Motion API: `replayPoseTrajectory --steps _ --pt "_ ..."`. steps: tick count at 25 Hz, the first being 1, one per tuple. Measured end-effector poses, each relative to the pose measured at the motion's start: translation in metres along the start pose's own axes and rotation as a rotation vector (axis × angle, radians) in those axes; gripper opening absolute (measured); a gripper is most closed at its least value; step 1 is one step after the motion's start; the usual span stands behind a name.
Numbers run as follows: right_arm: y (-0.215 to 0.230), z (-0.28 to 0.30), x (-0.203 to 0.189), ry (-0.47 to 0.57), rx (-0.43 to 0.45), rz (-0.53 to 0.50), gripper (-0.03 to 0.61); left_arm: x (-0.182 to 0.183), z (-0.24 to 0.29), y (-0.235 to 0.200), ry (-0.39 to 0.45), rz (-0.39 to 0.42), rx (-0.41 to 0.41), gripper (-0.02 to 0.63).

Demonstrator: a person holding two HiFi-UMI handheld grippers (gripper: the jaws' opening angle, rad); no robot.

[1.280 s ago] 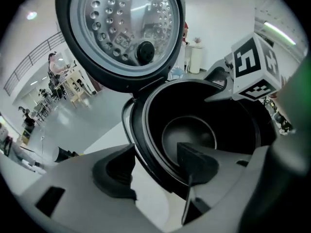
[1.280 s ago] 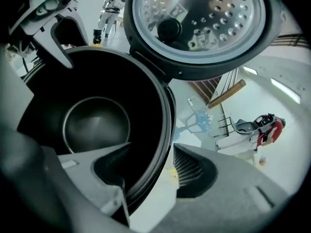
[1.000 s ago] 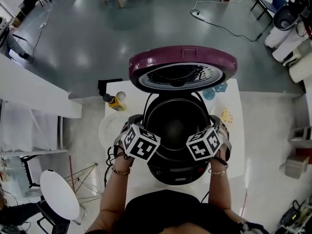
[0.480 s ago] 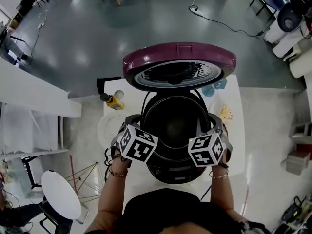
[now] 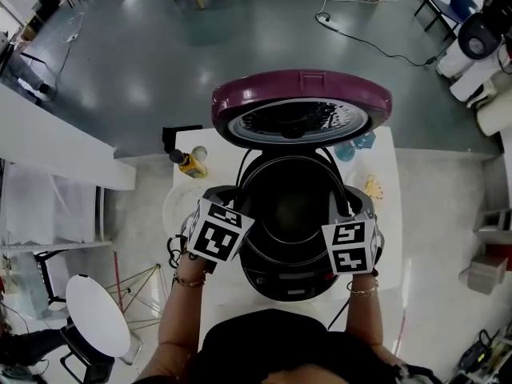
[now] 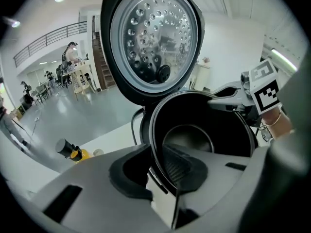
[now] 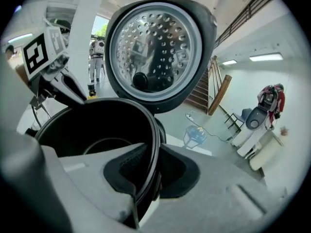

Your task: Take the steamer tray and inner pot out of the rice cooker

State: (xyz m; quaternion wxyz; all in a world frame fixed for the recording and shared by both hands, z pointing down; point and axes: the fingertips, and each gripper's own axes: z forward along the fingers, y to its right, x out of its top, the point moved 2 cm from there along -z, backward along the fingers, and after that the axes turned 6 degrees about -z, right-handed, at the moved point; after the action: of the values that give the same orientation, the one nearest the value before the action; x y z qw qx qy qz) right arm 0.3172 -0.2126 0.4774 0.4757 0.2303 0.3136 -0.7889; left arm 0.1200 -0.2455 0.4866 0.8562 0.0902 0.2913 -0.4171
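While the cooker (image 5: 290,282) sits on the bench (image 5: 386,214) with its lid (image 5: 301,96) raised, the black pot (image 5: 288,202) rests inside it. The left gripper (image 6: 163,166) has jaws that have just been closing, and they now pinch the pot's left rim, one jaw inside and one outside. The right gripper (image 7: 143,176), its jaws narrowed the same way, clamps the opposite rim.

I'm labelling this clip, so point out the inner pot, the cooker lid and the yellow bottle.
inner pot (image 5: 292,205), head view, dark inside floor.
cooker lid (image 5: 264,93), head view, maroon shell.
yellow bottle (image 5: 191,167), head view, body.
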Motion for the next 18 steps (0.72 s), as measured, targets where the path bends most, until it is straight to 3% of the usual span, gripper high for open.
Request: replayPoseTrajectory --steps 4,11,18 --pt "0.005 -0.003 0.004 0.059 0.058 0.111 0.035 -0.002 -0.005 0.000 -0.004 0.003 -0.022 0.080" --pt "0.007 -0.003 0.006 0.143 0.156 0.218 0.026 -0.010 -0.008 -0.002 -0.003 -0.052 -0.092 0.114" --pt "0.012 -0.001 0.002 0.195 0.199 0.283 0.026 -0.012 -0.010 0.002 0.024 -0.173 -0.247 0.169"
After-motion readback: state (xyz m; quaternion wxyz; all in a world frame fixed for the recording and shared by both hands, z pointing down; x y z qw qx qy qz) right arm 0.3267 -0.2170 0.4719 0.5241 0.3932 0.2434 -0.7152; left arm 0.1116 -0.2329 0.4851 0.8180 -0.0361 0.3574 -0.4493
